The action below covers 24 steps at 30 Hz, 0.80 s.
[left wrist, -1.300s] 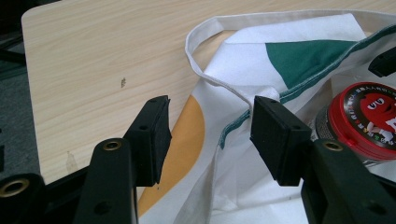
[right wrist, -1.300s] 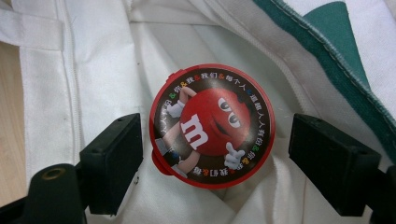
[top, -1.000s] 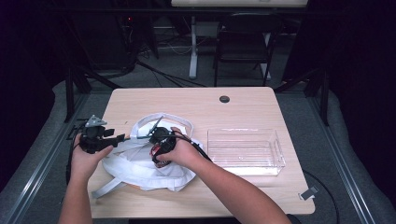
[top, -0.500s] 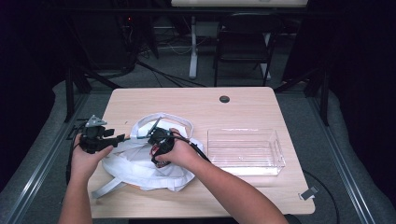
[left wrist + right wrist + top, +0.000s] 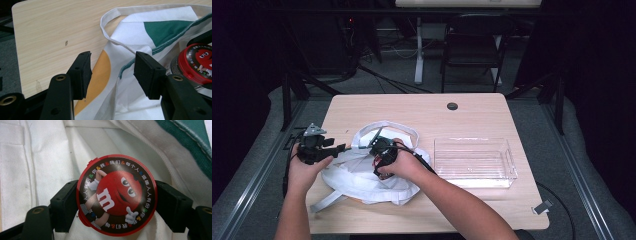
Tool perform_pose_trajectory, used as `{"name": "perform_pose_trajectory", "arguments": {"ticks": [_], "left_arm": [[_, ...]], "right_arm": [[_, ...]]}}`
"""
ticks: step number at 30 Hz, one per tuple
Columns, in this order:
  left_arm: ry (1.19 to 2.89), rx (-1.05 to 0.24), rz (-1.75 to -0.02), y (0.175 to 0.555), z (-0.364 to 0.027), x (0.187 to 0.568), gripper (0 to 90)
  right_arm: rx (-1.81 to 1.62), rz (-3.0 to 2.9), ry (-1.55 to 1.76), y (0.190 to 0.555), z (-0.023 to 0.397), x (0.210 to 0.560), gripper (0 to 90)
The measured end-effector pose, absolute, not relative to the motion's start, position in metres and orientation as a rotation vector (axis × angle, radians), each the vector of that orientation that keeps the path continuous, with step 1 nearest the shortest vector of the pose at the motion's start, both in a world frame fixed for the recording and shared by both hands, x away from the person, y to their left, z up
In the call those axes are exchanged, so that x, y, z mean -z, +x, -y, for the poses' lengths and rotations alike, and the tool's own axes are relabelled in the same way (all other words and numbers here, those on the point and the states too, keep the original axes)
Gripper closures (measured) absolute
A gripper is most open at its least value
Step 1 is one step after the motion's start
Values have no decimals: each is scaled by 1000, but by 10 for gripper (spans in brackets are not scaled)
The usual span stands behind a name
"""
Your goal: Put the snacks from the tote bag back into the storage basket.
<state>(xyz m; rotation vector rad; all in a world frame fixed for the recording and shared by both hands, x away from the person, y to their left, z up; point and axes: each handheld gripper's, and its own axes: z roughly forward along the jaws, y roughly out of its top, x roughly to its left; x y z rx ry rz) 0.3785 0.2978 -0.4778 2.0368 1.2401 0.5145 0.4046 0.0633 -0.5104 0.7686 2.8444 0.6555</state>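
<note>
Red plastic, the lid of a round tin (image 5: 116, 195), sits squarely between the right gripper's (image 5: 116, 206) jaws, and both black pads press its sides, so the tin is pinched. Those jaws have just been closing a little onto it. White cloth of a bag (image 5: 37, 165) lies right under and around the tin; I think the tin is at the bag's mouth, though the folds make that hard to judge. The left gripper (image 5: 112, 72) hangs spread wide, with the bag's edge between its pads but neither pad pressing it. Off its right pad the tin (image 5: 200, 62) shows near. From above, a clear tray (image 5: 474, 161) stands beyond the right gripper (image 5: 382, 157), apart from the bag (image 5: 362, 175).
</note>
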Motion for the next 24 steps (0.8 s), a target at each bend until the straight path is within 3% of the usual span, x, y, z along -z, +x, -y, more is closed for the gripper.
{"name": "perform_pose_trajectory", "arguments": {"ticks": [24], "left_arm": [[2040,-521,-1246,379,-298,478,479]], "right_arm": [[-621,-2853,771,406,-66,518,252]]}}
